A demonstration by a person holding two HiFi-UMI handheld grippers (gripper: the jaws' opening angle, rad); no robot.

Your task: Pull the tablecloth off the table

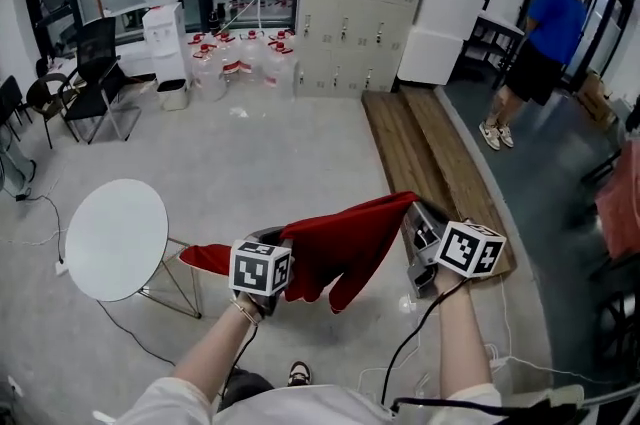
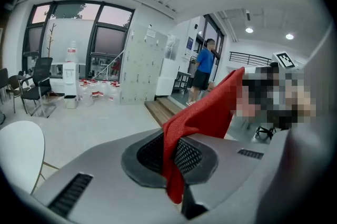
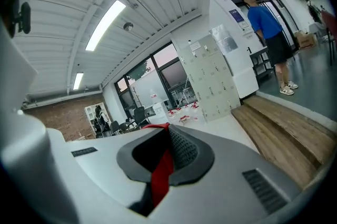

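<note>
Red tablecloth [image 1: 345, 238] hangs in the air, near and centre, stretched between two grippers. The left gripper [image 1: 268, 253] and right gripper [image 1: 420, 238] each pinch an edge, jaws pressed tight on the fabric. The round white table [image 1: 115, 238], left, stands uncovered, so the pull looks complete; only putting the cloth down may remain.

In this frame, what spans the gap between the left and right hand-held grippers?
The red tablecloth hangs between them, pinched by the left hand-held gripper and the right hand-held gripper; seen in the head view.
</note>
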